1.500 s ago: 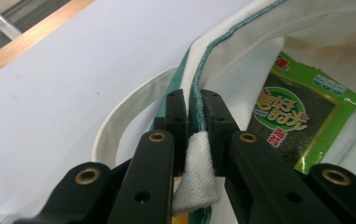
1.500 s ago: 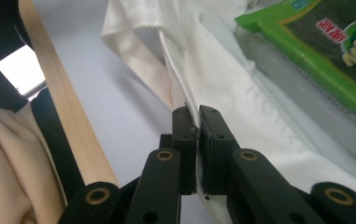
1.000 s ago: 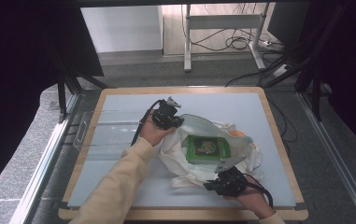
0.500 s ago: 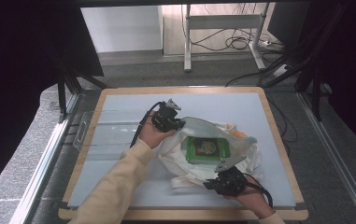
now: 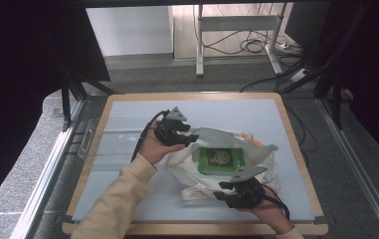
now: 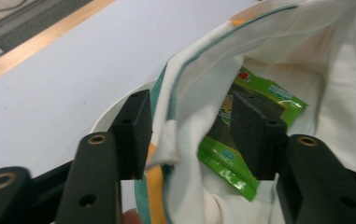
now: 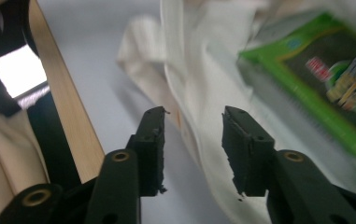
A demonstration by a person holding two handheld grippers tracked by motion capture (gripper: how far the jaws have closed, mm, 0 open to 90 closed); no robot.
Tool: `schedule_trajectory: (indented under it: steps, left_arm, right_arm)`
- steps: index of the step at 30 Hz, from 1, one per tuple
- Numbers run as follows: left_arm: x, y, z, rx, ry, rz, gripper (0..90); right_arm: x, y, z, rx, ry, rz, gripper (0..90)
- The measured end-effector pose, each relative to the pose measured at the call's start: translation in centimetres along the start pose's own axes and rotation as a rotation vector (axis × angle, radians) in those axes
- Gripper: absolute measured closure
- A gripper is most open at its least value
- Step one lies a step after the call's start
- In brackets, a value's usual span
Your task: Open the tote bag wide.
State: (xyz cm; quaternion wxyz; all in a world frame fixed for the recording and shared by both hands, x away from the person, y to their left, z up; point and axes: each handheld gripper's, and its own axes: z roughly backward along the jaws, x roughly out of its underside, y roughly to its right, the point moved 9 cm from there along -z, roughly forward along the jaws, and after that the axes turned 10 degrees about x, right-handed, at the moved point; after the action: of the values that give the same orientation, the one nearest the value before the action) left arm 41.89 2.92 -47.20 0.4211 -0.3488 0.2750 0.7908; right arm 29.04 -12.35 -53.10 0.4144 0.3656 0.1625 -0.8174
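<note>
The cloth bag lay on the tabletop, a green packet inside. The left claw had just opened, the bag's rim loose between its jaws; the right claw, likewise parted, straddled the bag's near edge.

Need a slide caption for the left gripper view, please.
Left gripper, jaws just opened, straddles the white bag's rim; green packet inside.

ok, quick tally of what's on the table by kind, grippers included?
Hand-held gripper: 2, left hand-held gripper and right hand-held gripper, both with jaws apart
White cloth bag: 1
Green packet lying in the bag: 1
Clear plastic tray at the table's left: 1
Total: 5
</note>
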Motion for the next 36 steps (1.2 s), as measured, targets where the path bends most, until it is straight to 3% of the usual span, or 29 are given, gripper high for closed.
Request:
schedule_trajectory:
  steps: [4, 11, 17, 19, 23, 26, 28, 32, 36]
  left_arm:
    - [0.7, 1.2, 0.8, 0.014, 0.012, -0.018, 44.7]
    - [2.2, 3.5, 1.8, 0.069, 0.024, -0.033, 41.6]
    - [3.2, 4.8, 1.8, 0.114, 0.030, -0.047, 41.5]
    - [3.6, 5.0, 1.5, 0.127, -0.001, -0.060, 41.0]
    - [3.7, 5.5, 1.5, 0.146, -0.002, -0.068, 42.0]
    - [3.9, 6.2, 1.7, 0.162, -0.006, -0.076, 48.0]
    - [4.0, 6.6, 1.8, 0.169, -0.002, -0.083, 59.1]
    - [4.9, 7.1, 1.1, 0.173, -0.065, -0.086, 78.0]
    - [5.6, 7.4, 0.5, 0.191, -0.100, -0.075, 85.1]
  right_arm:
    - [-0.7, 0.4, 0.8, 0.027, 0.025, -0.007, 53.4]
    - [-1.2, 2.4, 1.8, 0.082, 0.049, -0.071, 53.9]
    - [-2.0, 3.7, 2.4, 0.120, 0.058, -0.076, 59.5]
    - [-2.3, 4.4, 2.2, 0.131, 0.052, -0.085, 62.2]
    - [-2.8, 5.4, 1.5, 0.147, 0.034, -0.096, 71.1]
    - [-3.3, 6.0, 0.8, 0.156, 0.024, -0.105, 77.5]
    - [-3.8, 6.2, 0.2, 0.160, 0.018, -0.101, 81.6]
    - [-4.8, 6.5, -0.9, 0.176, -0.002, -0.081, 87.5]
    - [-5.7, 7.4, -1.4, 0.201, -0.010, -0.074, 89.1]
